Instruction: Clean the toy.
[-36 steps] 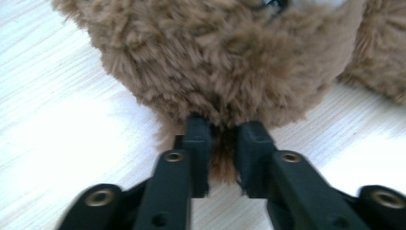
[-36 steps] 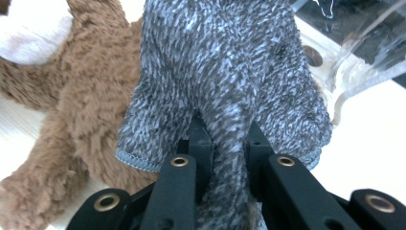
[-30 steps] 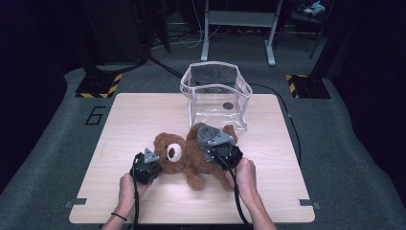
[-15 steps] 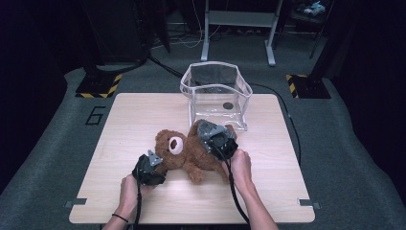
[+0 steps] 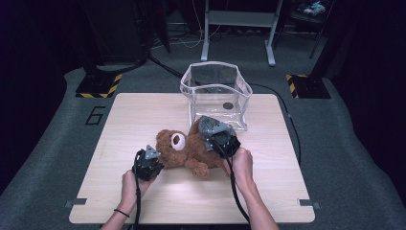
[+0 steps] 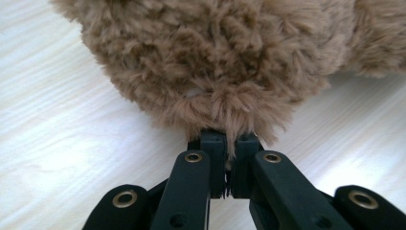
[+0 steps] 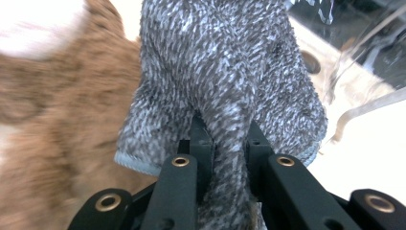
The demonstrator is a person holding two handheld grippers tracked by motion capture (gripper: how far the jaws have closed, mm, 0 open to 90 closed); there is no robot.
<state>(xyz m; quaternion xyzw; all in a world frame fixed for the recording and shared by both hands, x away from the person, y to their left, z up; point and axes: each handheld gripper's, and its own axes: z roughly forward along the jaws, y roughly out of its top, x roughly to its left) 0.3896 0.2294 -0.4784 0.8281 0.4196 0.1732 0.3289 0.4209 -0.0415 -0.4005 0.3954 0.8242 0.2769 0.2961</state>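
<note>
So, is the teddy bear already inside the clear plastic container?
No, the teddy bear lies on the wooden table in front of the clear plastic container, not inside it.

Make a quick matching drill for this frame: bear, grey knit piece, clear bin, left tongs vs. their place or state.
Things:
1. bear
2. knit piece
3. bin
4. left tongs

States:
A. stands at the far side of the table, one small dark thing on its floor
B. pinched between the right tongs
C. lies on the table between the two hands
D. closed on a tuft of brown fur

Pairs: 1-C, 2-B, 3-A, 4-D
</note>
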